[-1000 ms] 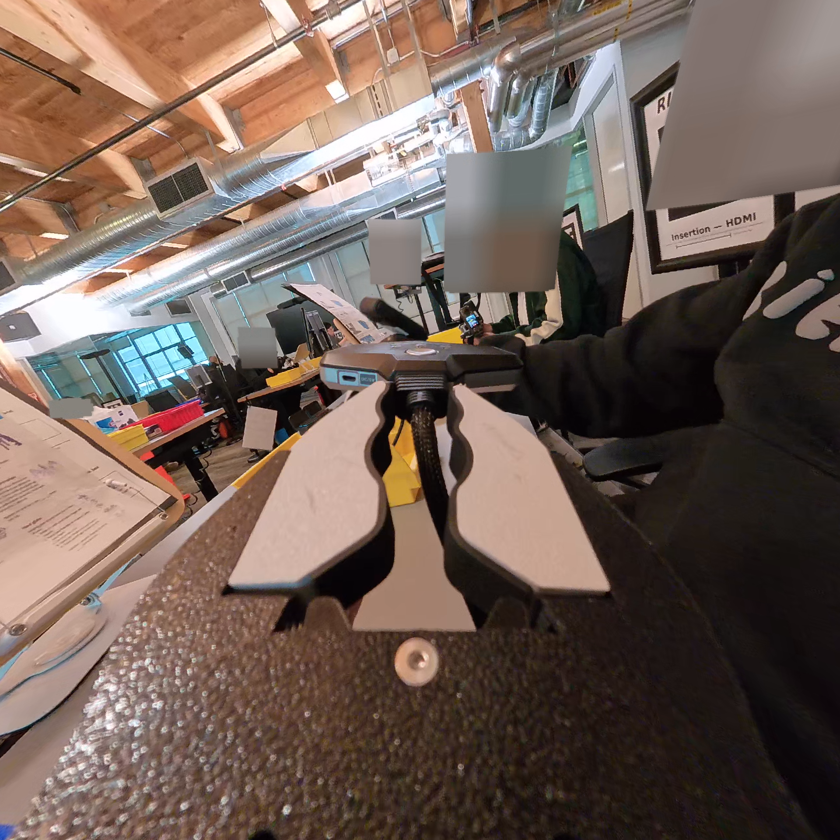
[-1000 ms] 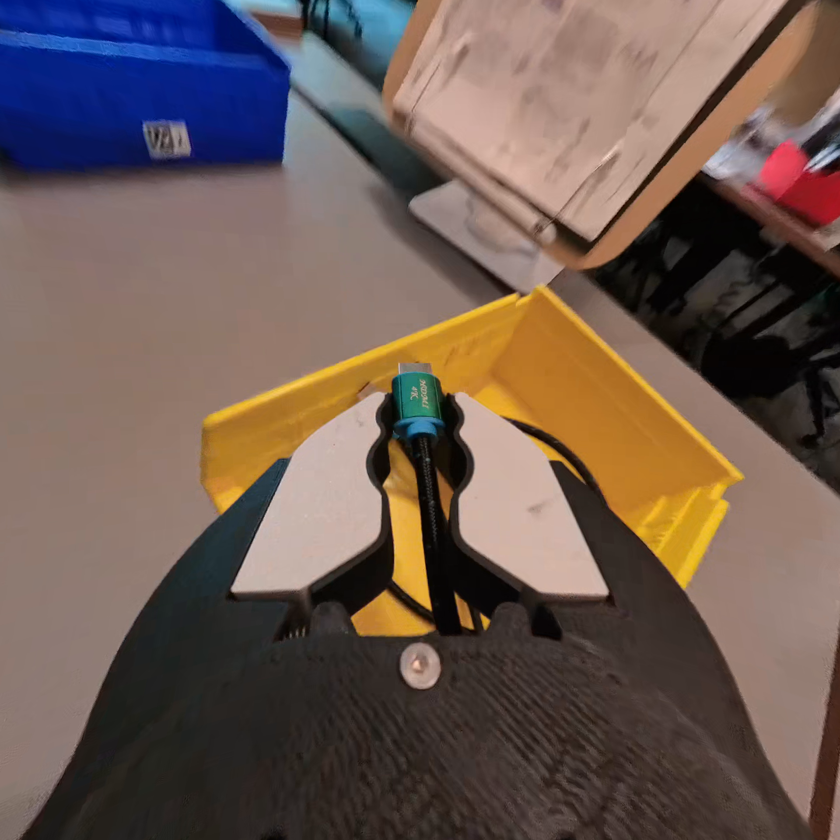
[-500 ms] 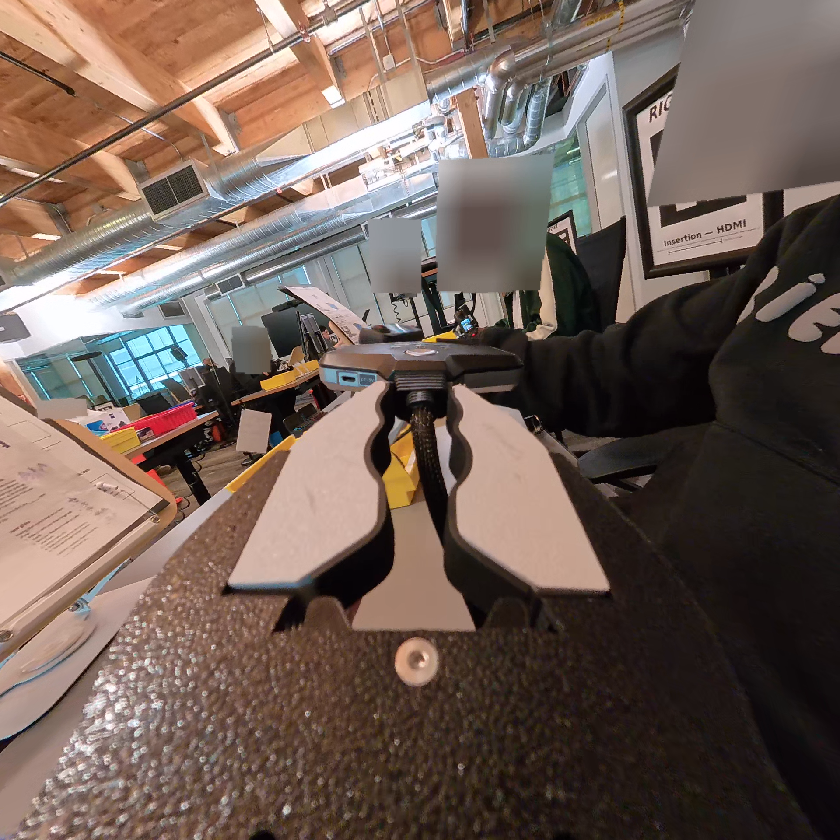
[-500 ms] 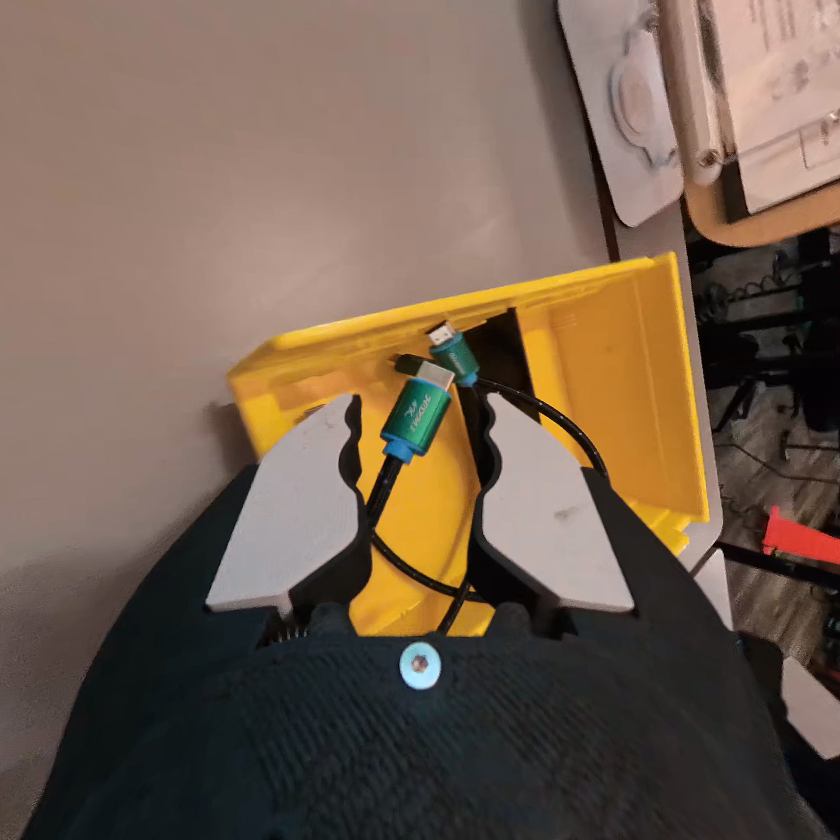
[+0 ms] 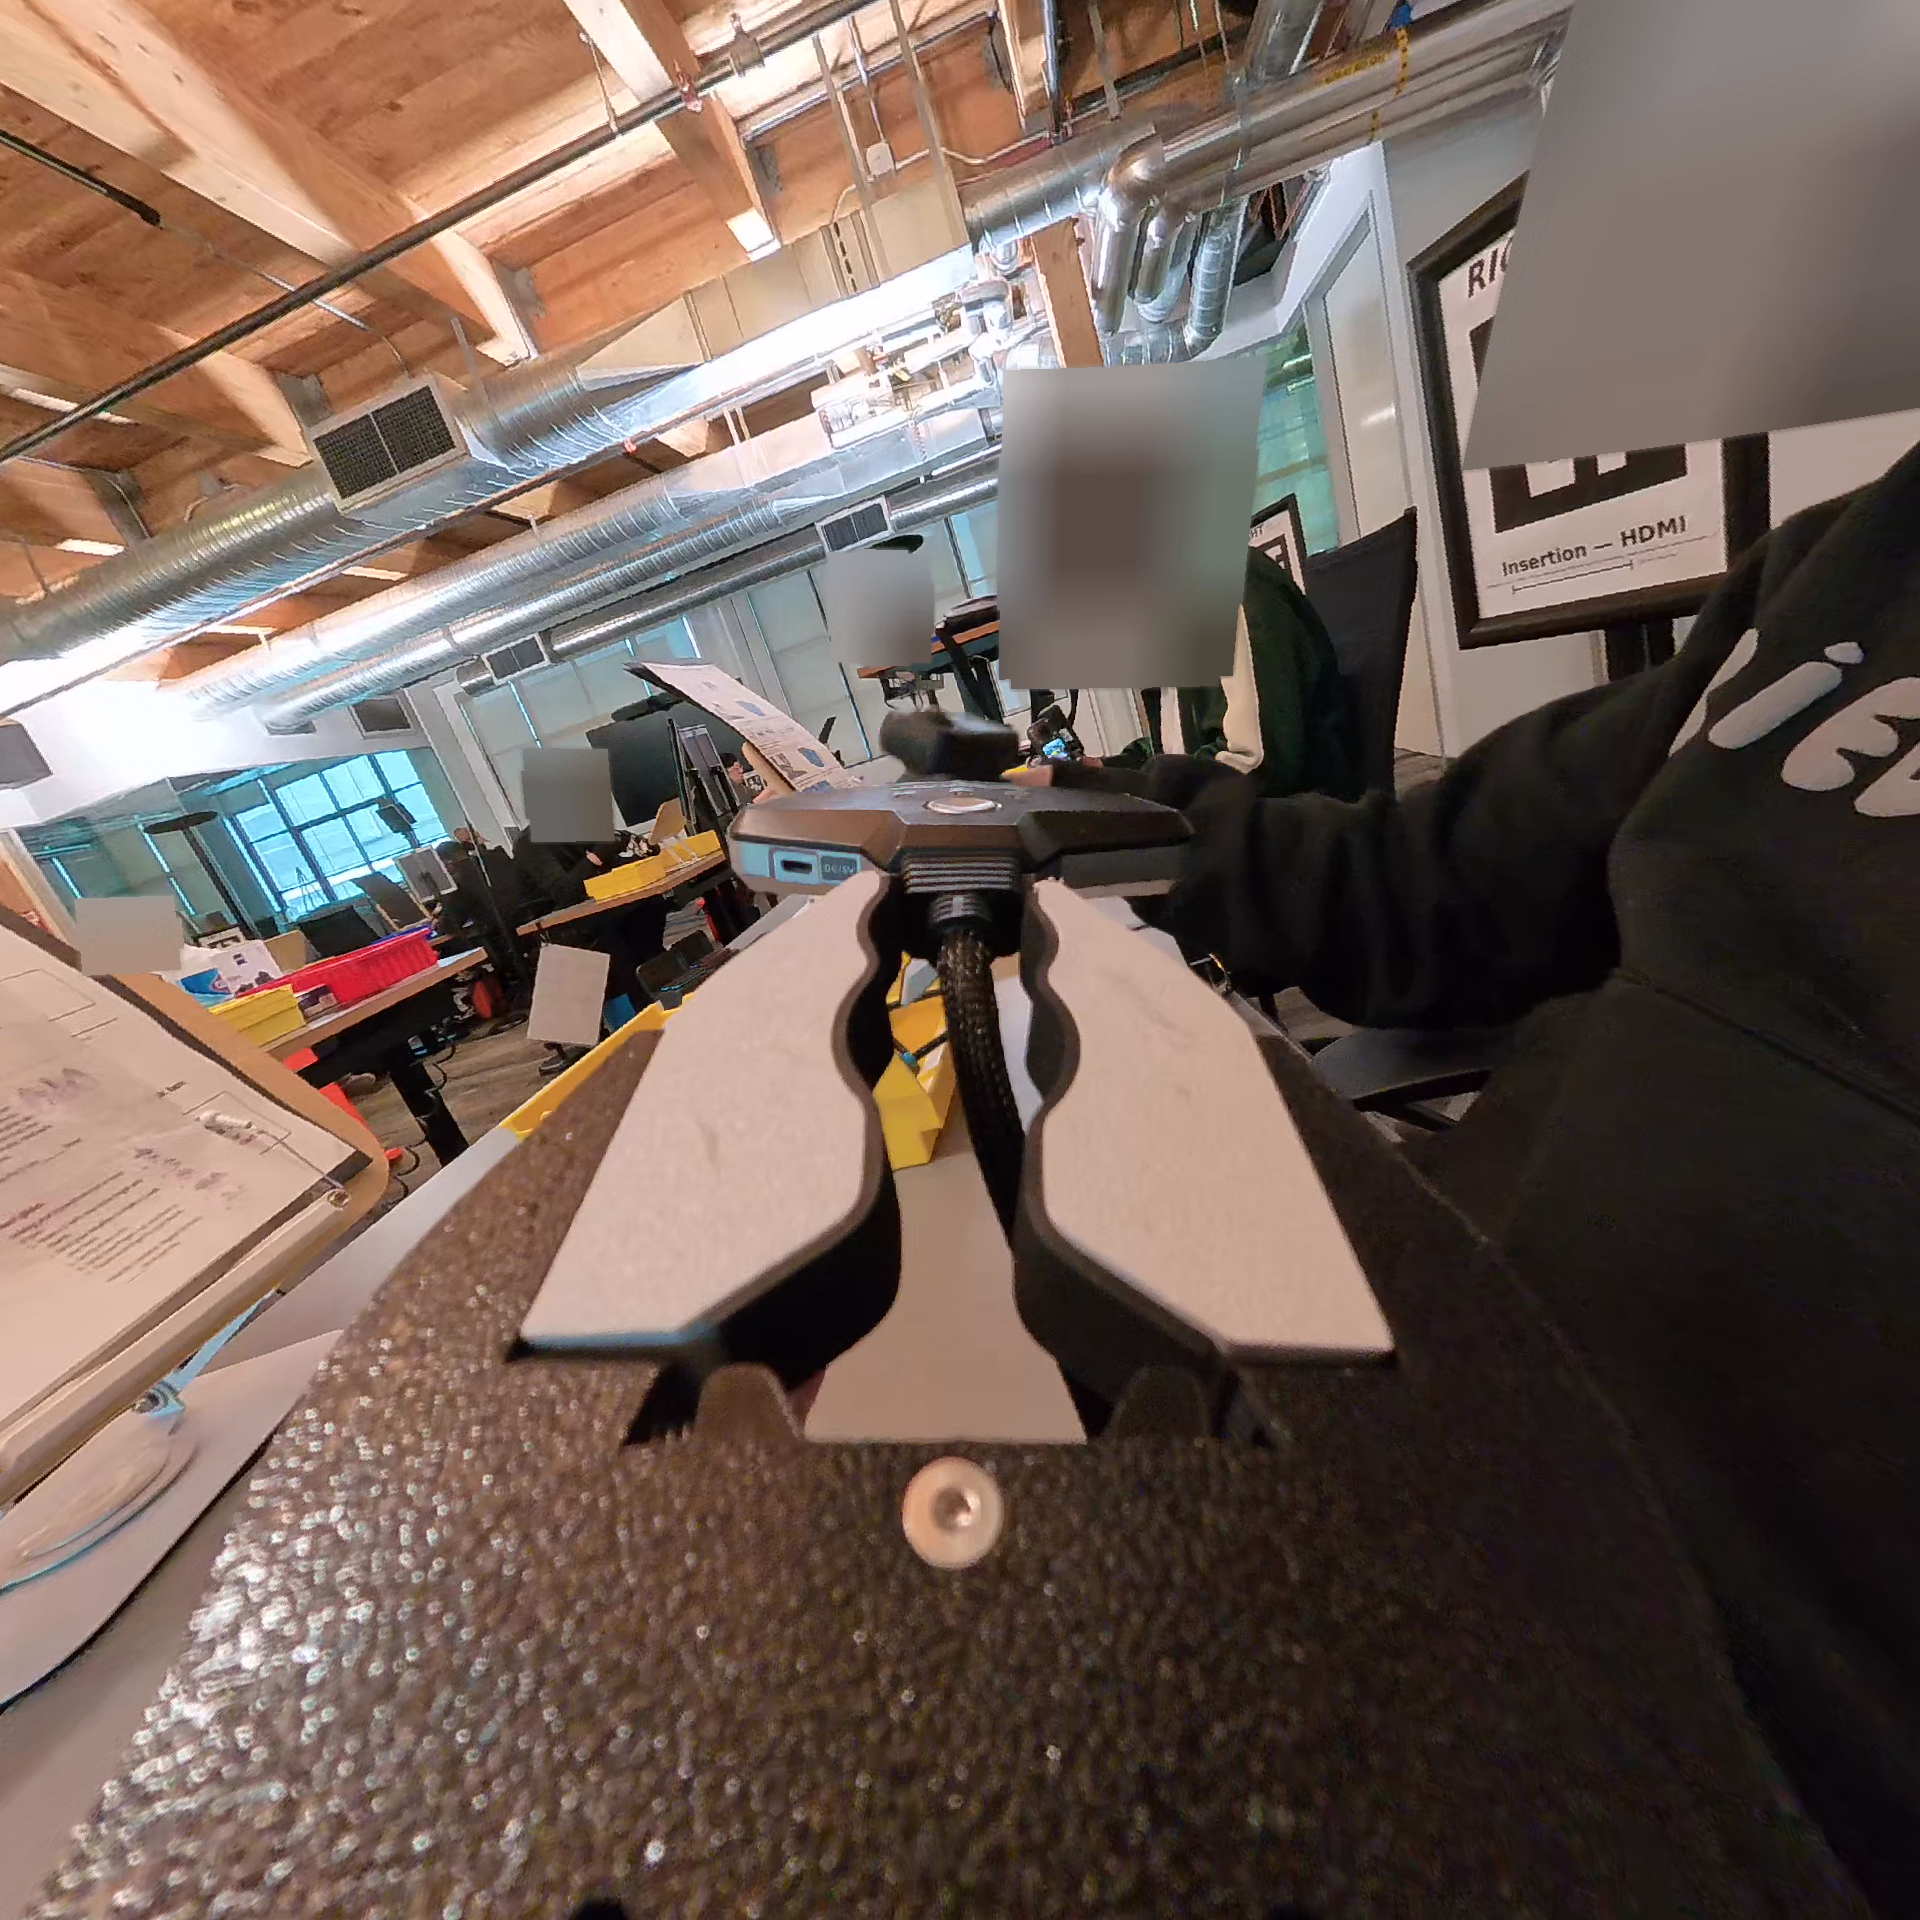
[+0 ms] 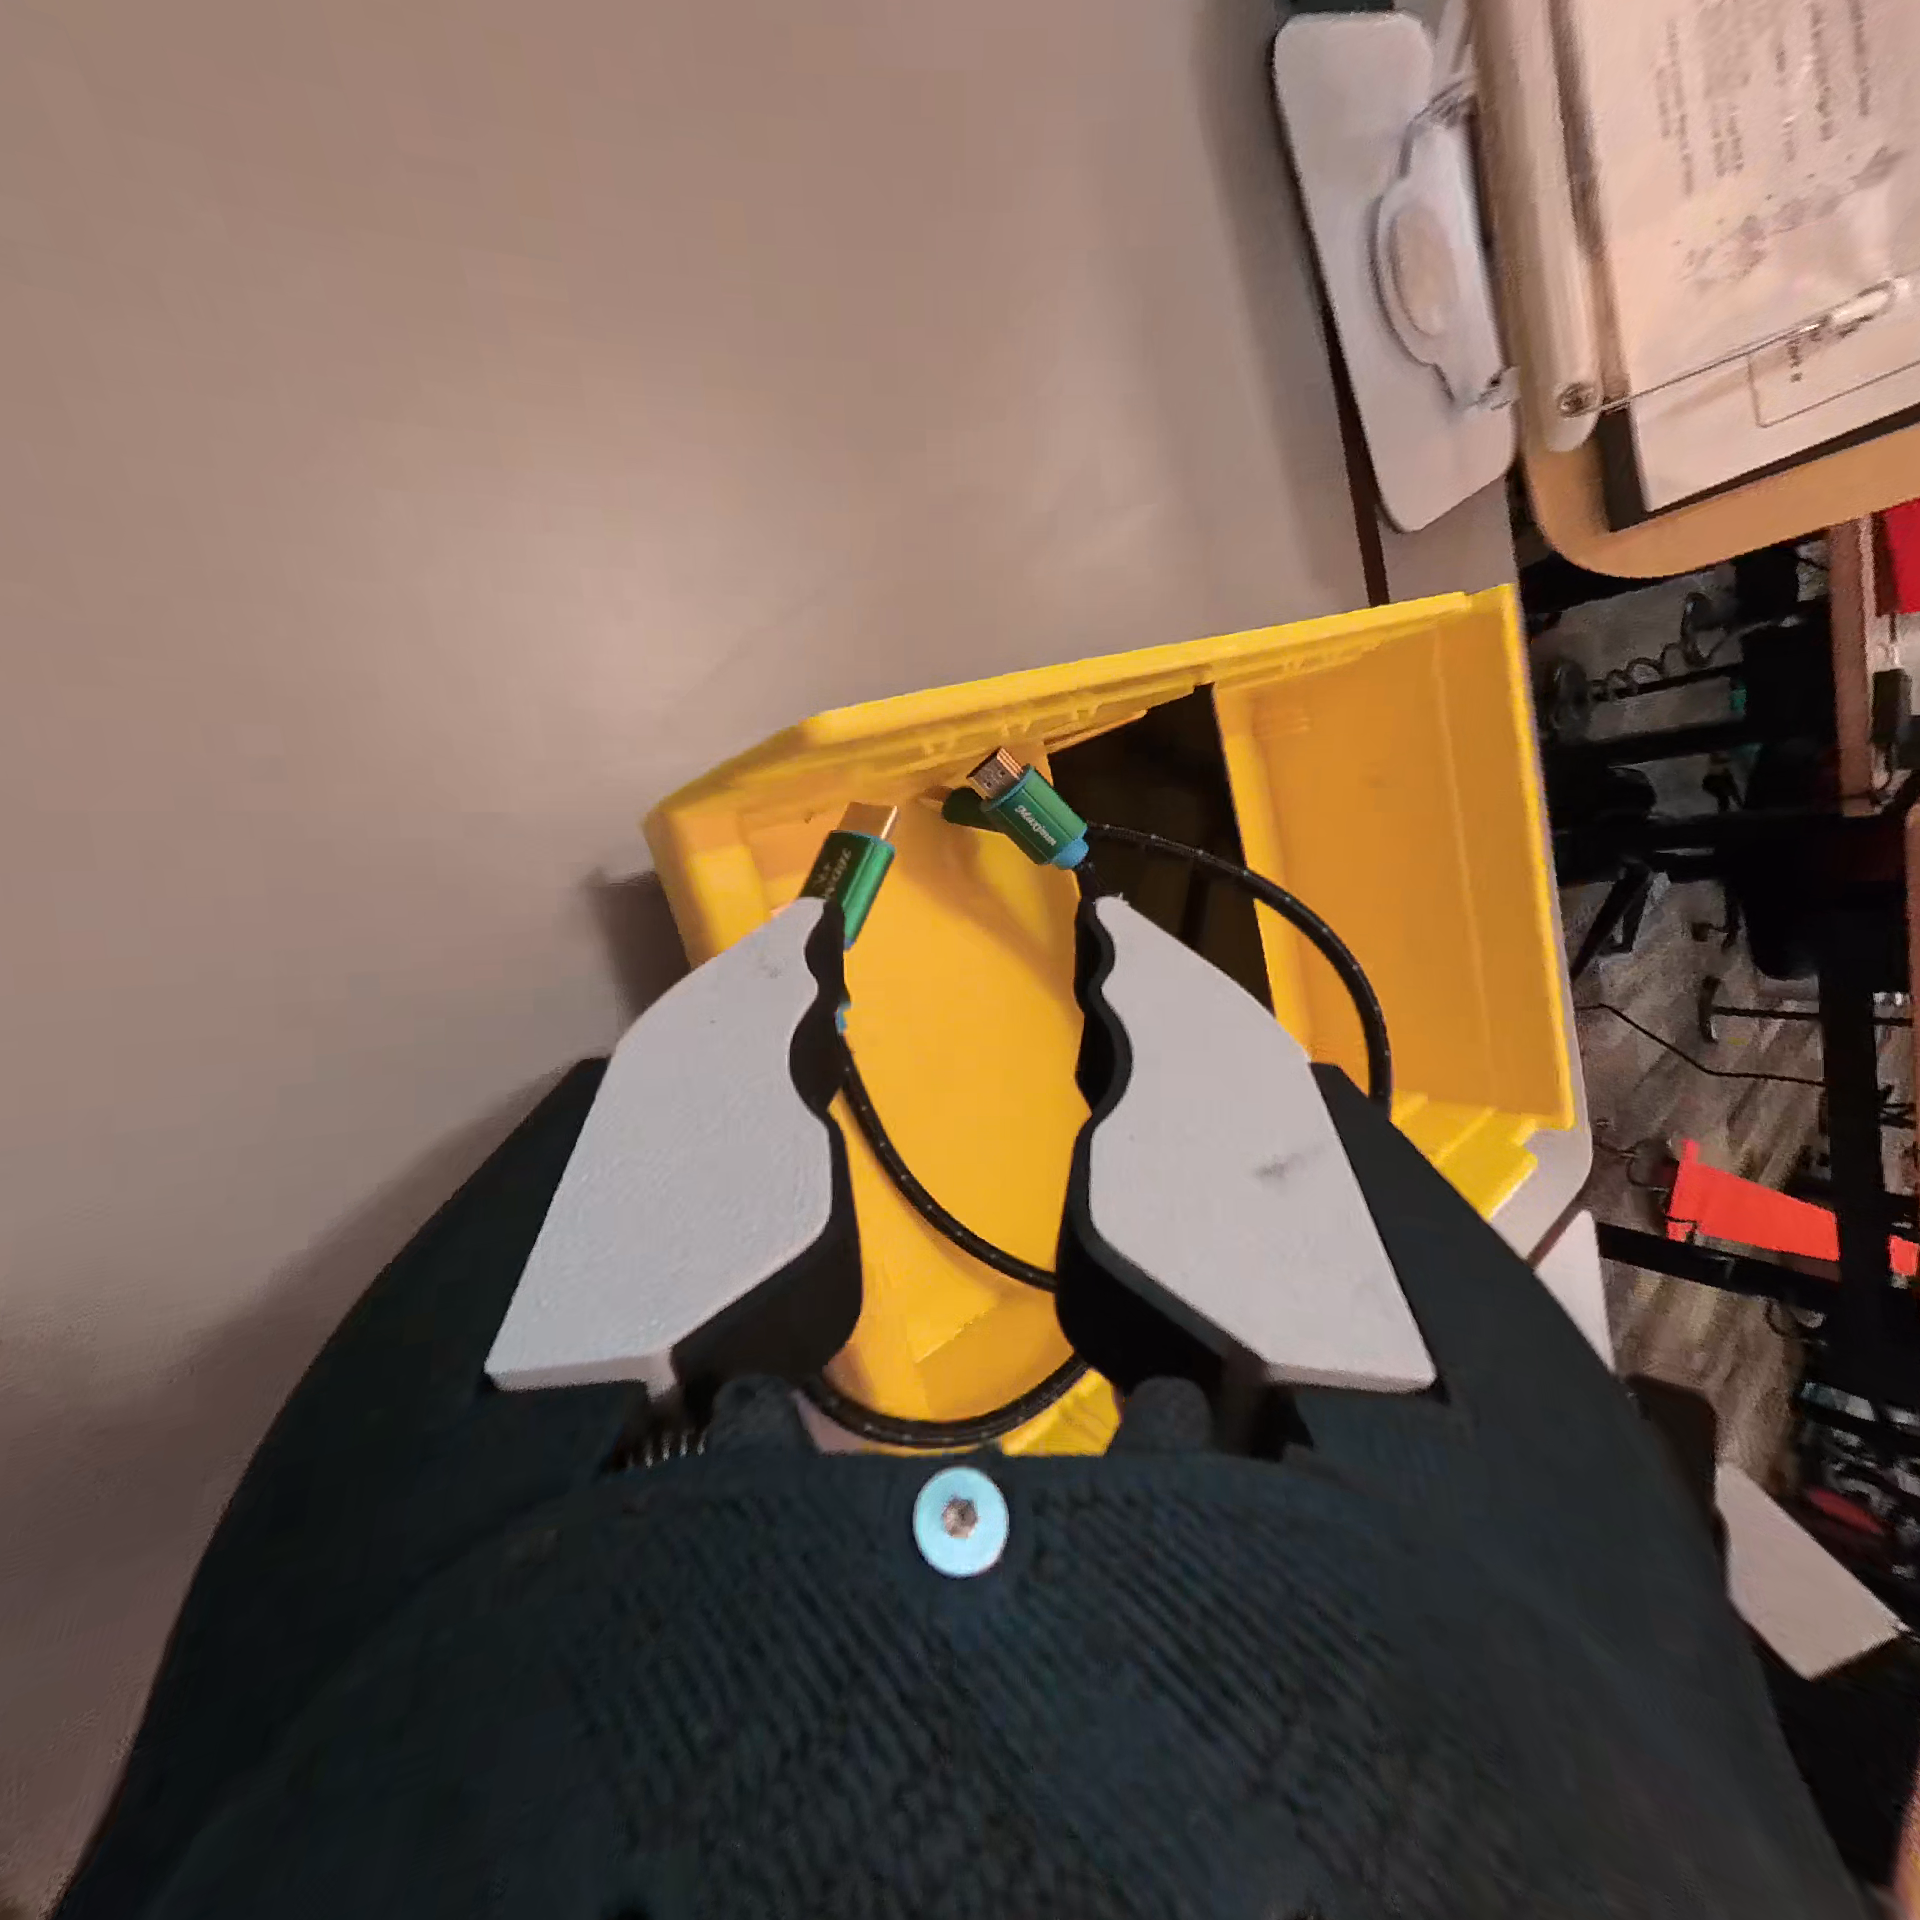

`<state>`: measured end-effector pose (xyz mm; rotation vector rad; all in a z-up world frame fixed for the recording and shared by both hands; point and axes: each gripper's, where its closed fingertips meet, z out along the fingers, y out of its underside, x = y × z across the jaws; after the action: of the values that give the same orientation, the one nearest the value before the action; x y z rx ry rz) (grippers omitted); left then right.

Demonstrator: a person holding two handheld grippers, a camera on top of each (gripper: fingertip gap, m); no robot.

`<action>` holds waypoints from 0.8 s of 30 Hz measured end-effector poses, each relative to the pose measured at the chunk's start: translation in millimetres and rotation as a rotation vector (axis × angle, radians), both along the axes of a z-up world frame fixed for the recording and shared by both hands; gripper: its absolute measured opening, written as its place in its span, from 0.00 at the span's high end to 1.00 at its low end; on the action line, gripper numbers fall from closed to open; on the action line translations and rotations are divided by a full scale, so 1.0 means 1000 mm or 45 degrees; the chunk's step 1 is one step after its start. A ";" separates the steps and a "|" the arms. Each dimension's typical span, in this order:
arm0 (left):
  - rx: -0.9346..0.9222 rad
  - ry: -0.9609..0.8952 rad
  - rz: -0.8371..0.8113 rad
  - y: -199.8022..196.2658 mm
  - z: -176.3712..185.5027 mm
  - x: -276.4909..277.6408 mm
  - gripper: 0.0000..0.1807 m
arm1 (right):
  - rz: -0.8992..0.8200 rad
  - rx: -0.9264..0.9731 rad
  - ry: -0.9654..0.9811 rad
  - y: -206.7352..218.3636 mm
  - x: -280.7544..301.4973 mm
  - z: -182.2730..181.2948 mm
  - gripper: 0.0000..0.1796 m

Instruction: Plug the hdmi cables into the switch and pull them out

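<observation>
The dark grey, flat, angular HDMI switch (image 5: 961, 826) is held off the table at the tip of the left gripper (image 5: 961, 940), whose fingers are closed on the ribbed collar and black braided pigtail cable (image 5: 982, 1049) leaving the switch's near edge; a small port shows on its left face, and no HDMI plug can be seen in any port that faces the camera. The short black braided HDMI cable (image 6: 1335, 977) lies loose in the yellow plastic bin (image 6: 1382, 831), curving from one green metal-shelled plug (image 6: 854, 868) on the left to a second green plug (image 6: 1029, 816) near the bin's far wall, both with bare connector tips. The right gripper (image 6: 951, 920) hangs over the bin with its fingers spread apart, holding nothing; the left plug sits just beside its left fingertip (image 6: 795, 920). Likely faults from here: the switch is gripped only by its collar and flexible cable, so it may twist or sag in the grip when an inserting force is applied, causing misalignment at the port. A plug grasped off-axis or by the cable would tilt and jam against the port rim. The looped cable passing under the right gripper may snag a finger when lifted. The bin rests near the edge of the beige table (image 6: 468, 468), beside a tilted document stand (image 6: 1714, 260), so a drag could shift it toward that edge.
</observation>
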<state>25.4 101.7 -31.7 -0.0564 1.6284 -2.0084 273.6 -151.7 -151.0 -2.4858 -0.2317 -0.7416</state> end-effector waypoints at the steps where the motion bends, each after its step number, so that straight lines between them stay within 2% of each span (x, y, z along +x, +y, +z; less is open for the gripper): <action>1: 0.000 -0.001 0.002 0.000 0.000 0.000 0.88 | -0.015 0.069 0.005 0.002 -0.007 0.009 0.73; 4: 0.017 0.002 0.015 -0.004 -0.002 0.002 0.88 | -0.104 0.326 -0.121 0.004 -0.018 0.047 0.70; 6: 0.025 0.005 0.008 -0.007 -0.003 0.003 0.88 | -0.101 0.542 -0.078 0.015 -0.041 0.067 0.68; 9: 0.048 0.016 -0.005 -0.015 -0.006 0.005 0.88 | 0.199 0.928 0.272 0.054 -0.109 0.091 0.67; 11: 0.056 0.021 -0.020 -0.020 -0.007 0.006 0.88 | 0.400 1.063 0.590 0.080 -0.151 0.106 0.65; 14: 0.090 0.023 -0.025 -0.028 -0.010 0.007 0.88 | 0.365 1.260 1.021 0.118 -0.170 0.118 0.62; 17: 0.158 0.023 -0.041 -0.038 -0.015 0.007 0.88 | 0.420 1.253 1.359 0.153 -0.191 0.107 0.61; 20: 0.229 0.021 -0.092 -0.048 -0.021 0.002 0.88 | 0.526 1.239 1.638 0.170 -0.210 0.104 0.62; 22: 0.274 0.014 -0.146 -0.055 -0.025 -0.003 0.88 | 0.553 1.168 1.671 0.176 -0.216 0.094 0.67; 24: 0.319 0.016 -0.196 -0.061 -0.029 -0.007 0.88 | 0.609 1.071 1.710 0.176 -0.227 0.084 0.65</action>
<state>18.3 41.0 -60.8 0.1528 1.9308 -1.8993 46.7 23.9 -66.6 -1.5302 0.0172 0.8880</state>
